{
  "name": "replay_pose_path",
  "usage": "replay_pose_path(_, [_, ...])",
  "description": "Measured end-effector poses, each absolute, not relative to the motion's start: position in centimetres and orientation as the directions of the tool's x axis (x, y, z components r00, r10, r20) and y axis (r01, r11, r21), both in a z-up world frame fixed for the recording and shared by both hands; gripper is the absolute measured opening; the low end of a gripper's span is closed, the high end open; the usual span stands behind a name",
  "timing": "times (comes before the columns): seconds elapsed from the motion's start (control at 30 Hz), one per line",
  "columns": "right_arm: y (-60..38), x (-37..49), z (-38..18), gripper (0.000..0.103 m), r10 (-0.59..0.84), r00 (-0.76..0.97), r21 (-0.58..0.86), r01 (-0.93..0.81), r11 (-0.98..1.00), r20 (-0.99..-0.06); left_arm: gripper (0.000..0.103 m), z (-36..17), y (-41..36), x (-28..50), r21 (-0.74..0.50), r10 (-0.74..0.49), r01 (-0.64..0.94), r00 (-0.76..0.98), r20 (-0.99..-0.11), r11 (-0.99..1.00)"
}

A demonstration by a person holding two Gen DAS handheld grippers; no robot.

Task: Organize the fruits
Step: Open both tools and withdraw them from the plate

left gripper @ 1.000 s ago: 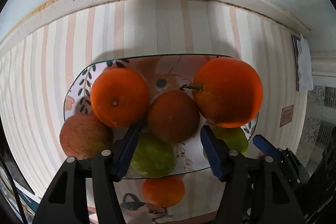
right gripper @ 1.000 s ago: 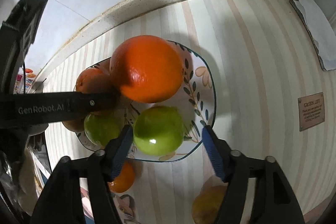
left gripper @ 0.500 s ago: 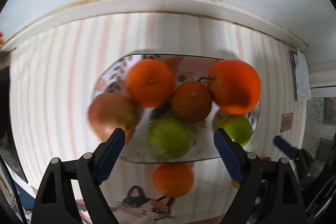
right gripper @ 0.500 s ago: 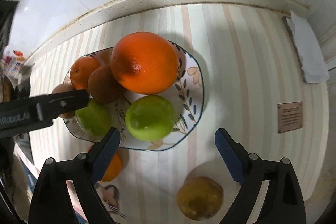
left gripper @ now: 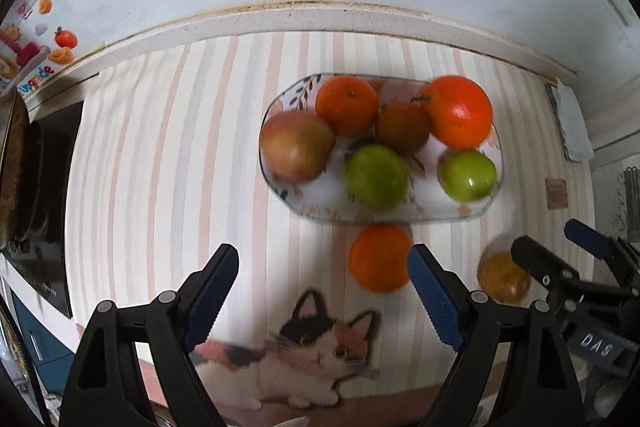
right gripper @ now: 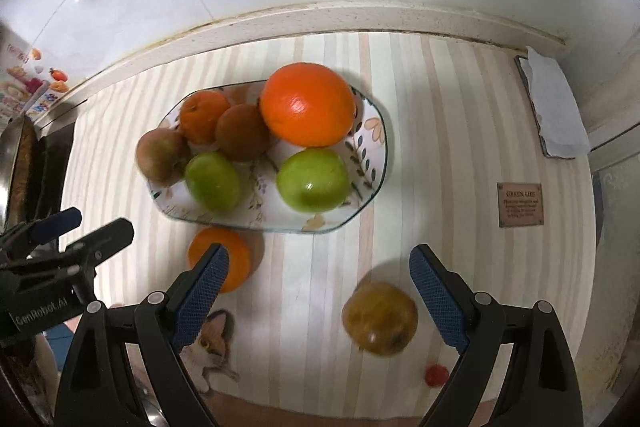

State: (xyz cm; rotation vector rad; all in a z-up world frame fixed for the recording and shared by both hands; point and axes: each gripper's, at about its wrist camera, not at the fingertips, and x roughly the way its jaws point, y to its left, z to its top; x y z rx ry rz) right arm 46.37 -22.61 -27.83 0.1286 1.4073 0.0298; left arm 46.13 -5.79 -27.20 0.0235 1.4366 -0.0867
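In the left wrist view the left gripper (left gripper: pixel 320 291) sits at the bottom edge, jaws apart and empty over the striped mat (left gripper: pixel 168 155). Right of centre, the plate (left gripper: pixel 316 213) holds a red apple (left gripper: pixel 296 145), two oranges, a brown fruit and two green apples. A loose orange (left gripper: pixel 378 257) lies just below the plate. In the right wrist view the right gripper (right gripper: pixel 316 293) has its jaws spread, gripping nothing; a yellow fruit (right gripper: pixel 380 317) lies on the mat between them, lower right of centre.
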Motion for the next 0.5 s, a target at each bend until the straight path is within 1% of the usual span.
replay_pose_path(0.27, [-21.8, 42.9, -24.2, 0.094, 0.119, 0.205, 0.128, 0.035, 0.991, -0.972, 0.086, -24.2, -5.4, 42.3, -0.052, -0.062, 0.07, 0.154, -0.986, 0.996])
replay_pose_path(0.5, [-21.9, 40.1, -20.5, 0.094, 0.125, 0.274, 0.137, 0.023, 0.99, -0.954, 0.086, -20.9, -5.5, 40.0, -0.056, -0.073, 0.077, 0.23, -0.971, 0.995])
